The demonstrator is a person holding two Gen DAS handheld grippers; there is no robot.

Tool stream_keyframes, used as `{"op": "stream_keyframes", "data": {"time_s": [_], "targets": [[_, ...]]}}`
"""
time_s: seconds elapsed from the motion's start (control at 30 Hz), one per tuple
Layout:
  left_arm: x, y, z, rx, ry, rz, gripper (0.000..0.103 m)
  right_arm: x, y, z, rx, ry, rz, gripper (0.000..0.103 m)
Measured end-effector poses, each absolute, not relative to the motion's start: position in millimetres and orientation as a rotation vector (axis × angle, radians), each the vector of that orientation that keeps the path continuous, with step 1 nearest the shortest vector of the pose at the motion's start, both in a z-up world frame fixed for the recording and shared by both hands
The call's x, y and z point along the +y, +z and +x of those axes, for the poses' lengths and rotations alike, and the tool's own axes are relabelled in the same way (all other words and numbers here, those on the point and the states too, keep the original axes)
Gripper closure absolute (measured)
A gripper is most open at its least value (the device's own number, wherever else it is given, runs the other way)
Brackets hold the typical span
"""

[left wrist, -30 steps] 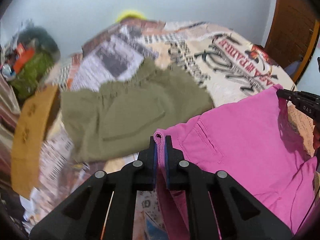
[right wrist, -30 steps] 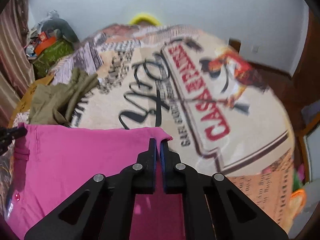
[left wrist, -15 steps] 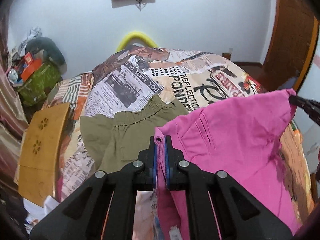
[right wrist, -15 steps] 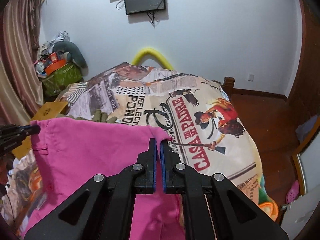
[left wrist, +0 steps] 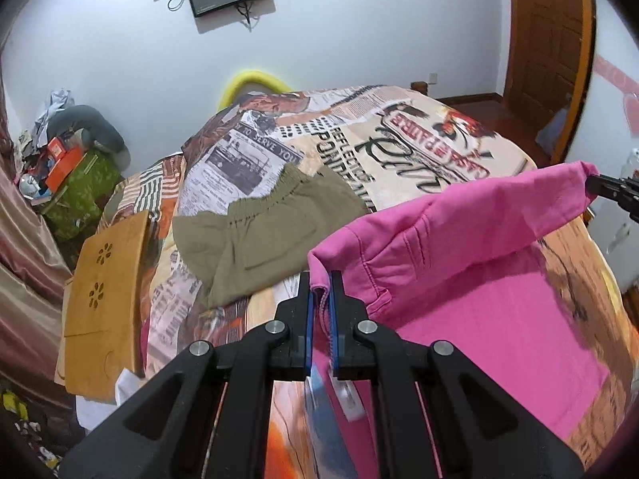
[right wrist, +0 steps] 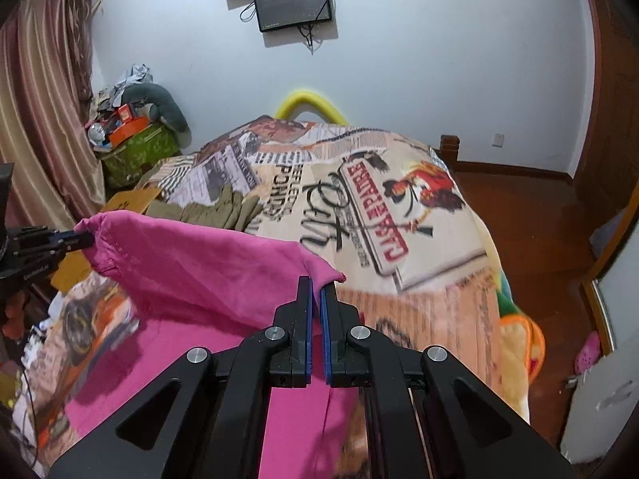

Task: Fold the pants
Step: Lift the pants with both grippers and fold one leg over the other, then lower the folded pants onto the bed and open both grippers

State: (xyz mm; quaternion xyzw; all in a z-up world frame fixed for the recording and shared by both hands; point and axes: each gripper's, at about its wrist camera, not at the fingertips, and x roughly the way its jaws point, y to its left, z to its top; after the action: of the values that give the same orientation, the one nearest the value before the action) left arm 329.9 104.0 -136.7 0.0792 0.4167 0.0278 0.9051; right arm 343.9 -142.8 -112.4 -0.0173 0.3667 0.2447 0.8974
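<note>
Pink pants [left wrist: 459,247] are held up above the bed [right wrist: 419,215], stretched between the two tools. One corner of the cloth is pinched by the left tool [left wrist: 320,279], whose blue-lined fingers [left wrist: 308,319] are pressed nearly together on a fold of fabric. The opposite corner is pinched by the right tool [right wrist: 315,285], its fingers likewise closed on the cloth with only a thin gap seen. The upper edge of the pants sags slightly between the two grips, while the lower part is draped down onto the bed, near its foot. Olive green shorts [left wrist: 263,235] are spread flat on the bed, just beyond the pink pants. The bed is covered by a printed blanket [left wrist: 399,135] with newspaper and poster motifs. A wooden board [left wrist: 108,279] is seen beside the bed, on the side of the green shorts. Beyond the head of the bed, a dark screen [right wrist: 293,2] is mounted on the pale wall, and a striped curtain [right wrist: 44,119] hangs beside a cluttered green box [right wrist: 135,151].
</note>
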Motion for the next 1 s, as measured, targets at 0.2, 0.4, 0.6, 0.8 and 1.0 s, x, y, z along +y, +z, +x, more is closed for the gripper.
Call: {"op": "stream_keyframes", "data": {"time_s": [0.2,0.4,0.6,0.8,1.0], "targets": [[99,-141,296,0.87,0.041,0.168,0.096,-151,-112,305,0.769,0.514,-0.095,0.1],[95,-152,264,0.891,0.023,0.17,0.096,-153,-115,267,0.758,0.524,-0.148,0.1],[87,-171,232,0.915,-0.015,0.173,0.096,-161,-132,248,0.788,0.52,-0.154,0.1],[76,-201,207,0.955,-0.027,0.216,0.096,-170,-162,228,0.869,0.521,-0.156,0.1],[77,-217,187,0.959,-0.024,0.206,0.096,-182,-187,215,0.932,0.508,-0.108,0.1]]}}
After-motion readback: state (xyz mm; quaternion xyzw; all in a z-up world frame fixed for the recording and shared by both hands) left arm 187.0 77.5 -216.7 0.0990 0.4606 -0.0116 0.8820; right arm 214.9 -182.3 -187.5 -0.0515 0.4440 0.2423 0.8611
